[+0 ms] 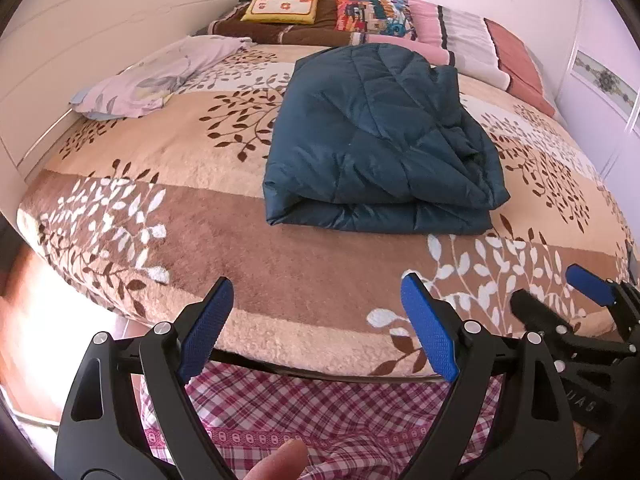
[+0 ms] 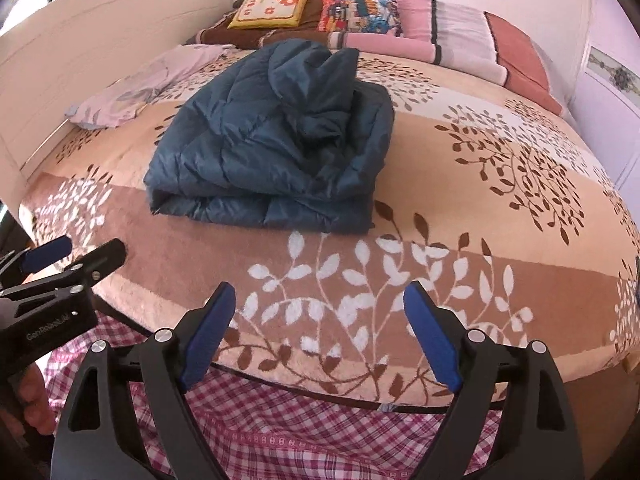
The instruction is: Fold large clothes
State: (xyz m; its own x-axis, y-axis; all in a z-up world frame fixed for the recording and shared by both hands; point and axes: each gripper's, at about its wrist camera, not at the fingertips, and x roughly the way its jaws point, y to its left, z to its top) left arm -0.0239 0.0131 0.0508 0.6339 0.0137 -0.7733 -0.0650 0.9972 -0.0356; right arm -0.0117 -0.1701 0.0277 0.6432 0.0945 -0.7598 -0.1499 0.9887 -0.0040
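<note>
Left gripper [image 1: 318, 322]: blue pads [image 1: 206, 330] spread wide, nothing between, touching nothing. Right gripper [image 2: 320, 330]: same, pads [image 2: 434, 340] wide apart, holding nothing. Both hovering over near edge of bed, above patterned blanket [image 1: 160, 184] with brown and white leaf print. Right gripper also seen at right edge of left view [image 1: 560, 300], left gripper at left edge of right view [image 2: 72, 254], side by side, apart.

Around: pink checked sheet [image 1: 320, 412] hanging below blanket edge; lilac flowered cloth [image 1: 156, 76] lying by white headboard panel [image 1: 80, 40] on left; yellow cushion [image 1: 284, 4], cartoon pillow [image 1: 372, 10], pink striped bedding [image 1: 452, 36] stacked at far end. Nothing between fingers and jacket.

Dark teal quilted jacket [image 1: 380, 140] folded into thick bundle mid-bed, folded edge toward grippers, well apart from both, ahead of left gripper, ahead-left of right [image 2: 276, 144].
</note>
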